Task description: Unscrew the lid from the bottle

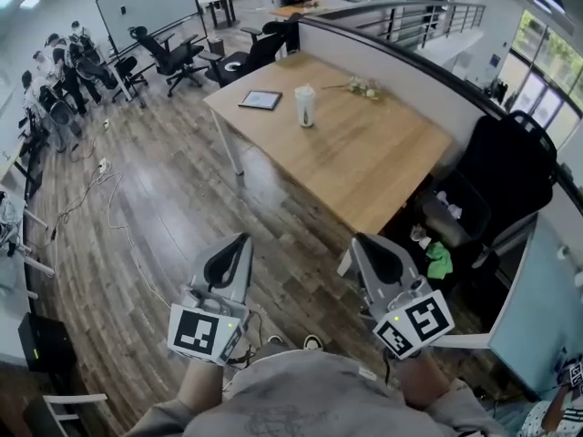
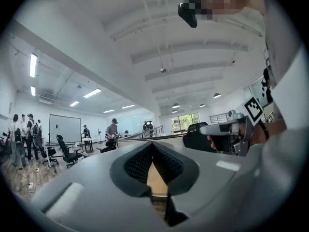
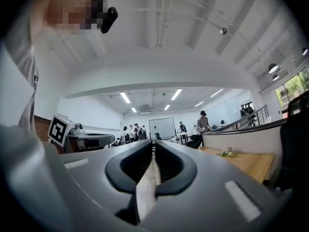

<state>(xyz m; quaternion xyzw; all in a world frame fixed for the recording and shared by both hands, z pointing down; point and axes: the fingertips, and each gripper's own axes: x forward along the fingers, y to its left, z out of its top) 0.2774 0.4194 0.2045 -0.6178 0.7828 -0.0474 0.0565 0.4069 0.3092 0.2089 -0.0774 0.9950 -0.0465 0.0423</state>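
The bottle (image 1: 305,106) is a pale, upright container with a lid, standing on the wooden table (image 1: 383,167) far ahead of me. Both grippers are held close to my body over the floor, well short of the table. My left gripper (image 1: 240,241) points forward with its jaws shut and nothing between them; its own view shows the same, with its jaws (image 2: 152,148) pressed together. My right gripper (image 1: 363,242) is also shut and empty, and in its own view its jaws (image 3: 154,145) meet. Neither gripper view shows the bottle.
A dark tablet (image 1: 260,100) and a sprig of flowers (image 1: 364,86) lie on the table near the bottle. A black office chair (image 1: 501,185) stands at the table's right end, and more chairs (image 1: 168,57) stand behind it. People stand at the far left (image 1: 55,62). Cables (image 1: 91,198) run across the wood floor.
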